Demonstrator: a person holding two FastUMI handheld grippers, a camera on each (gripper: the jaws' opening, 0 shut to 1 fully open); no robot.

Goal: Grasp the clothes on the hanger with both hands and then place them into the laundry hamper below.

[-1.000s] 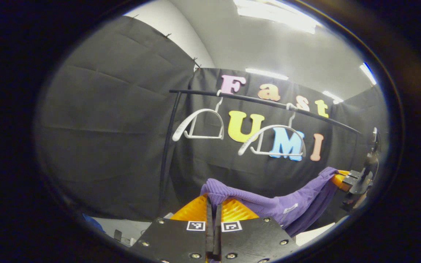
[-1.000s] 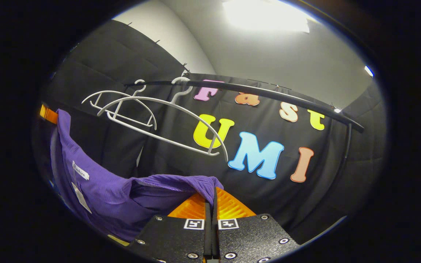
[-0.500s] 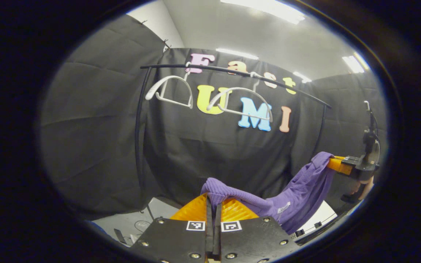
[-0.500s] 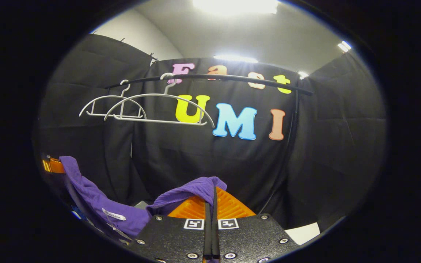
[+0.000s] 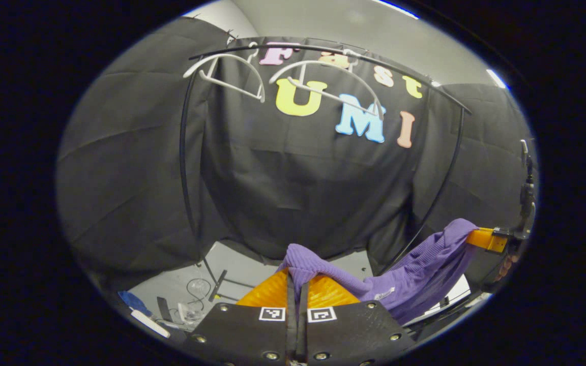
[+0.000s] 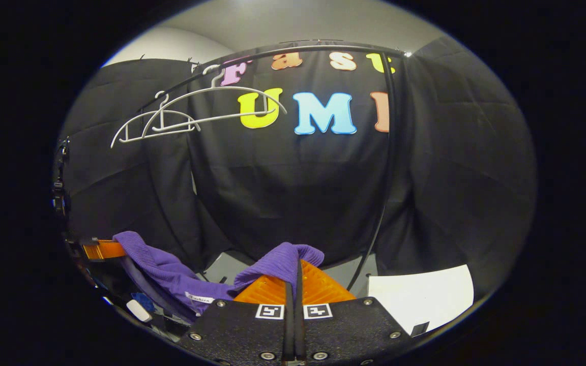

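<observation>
1. Both sets of jaws stood closed, each pinching a fold of the purple garment.
2. Left gripper, in the left gripper view: the fingers met with almost no gap, and a bunched edge of the cloth rose from between them and draped over the tips.
3. Right gripper, in the right gripper view: the fingers were likewise pressed together on a rounded fold of the same garment.
4. Between the two grips the garment sagged in a shallow sling, its small white tag facing outward. The left gripper view showed the right gripper far off at the right edge, holding the opposite end of the cloth; the right gripper view showed the left gripper at the left edge in the same way.
5. Overhead, two white hangers hung bare on the black rail. The garment touched neither hanger and sat well below them.
6. Completed, as judged from this layout: the two-handed grasp and the removal of the garment from its hanger.
7. Outstanding: placement into the laundry hamper. The hamper could not be identified in either view; a white flat surface lay low at the right of the right gripper view, and small clutter lay on the grey floor.
8. Both jaws needed to stay clamped until the garment was over the hamper opening; release had not yet occurred.
</observation>
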